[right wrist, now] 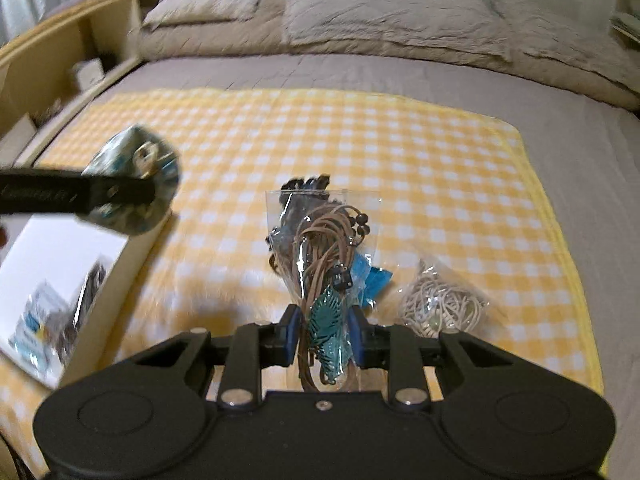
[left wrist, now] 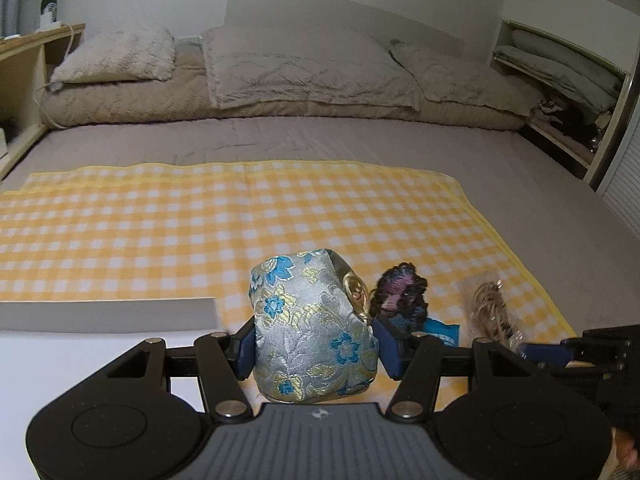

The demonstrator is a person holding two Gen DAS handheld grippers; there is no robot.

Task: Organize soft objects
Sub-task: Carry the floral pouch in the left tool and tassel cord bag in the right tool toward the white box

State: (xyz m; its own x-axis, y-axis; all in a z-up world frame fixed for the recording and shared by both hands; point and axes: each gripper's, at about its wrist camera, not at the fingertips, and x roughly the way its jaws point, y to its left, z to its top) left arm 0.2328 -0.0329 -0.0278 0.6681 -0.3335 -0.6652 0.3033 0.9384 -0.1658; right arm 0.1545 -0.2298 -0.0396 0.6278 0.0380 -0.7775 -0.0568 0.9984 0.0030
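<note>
The left gripper (left wrist: 314,350) is clamping a silver floral pouch (left wrist: 312,328) above the yellow checked cloth (left wrist: 160,220), beside the white box (right wrist: 60,264). The right gripper (right wrist: 324,330) is squeezing a clear bag of brown cords (right wrist: 324,264), another cord bag (right wrist: 440,308) lying just beside it.

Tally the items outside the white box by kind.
Silver-blue floral brocade pouch: 1
Clear plastic bags of cord: 2
Dark purple crocheted piece: 1
Small blue packet: 1
Total: 5
</note>
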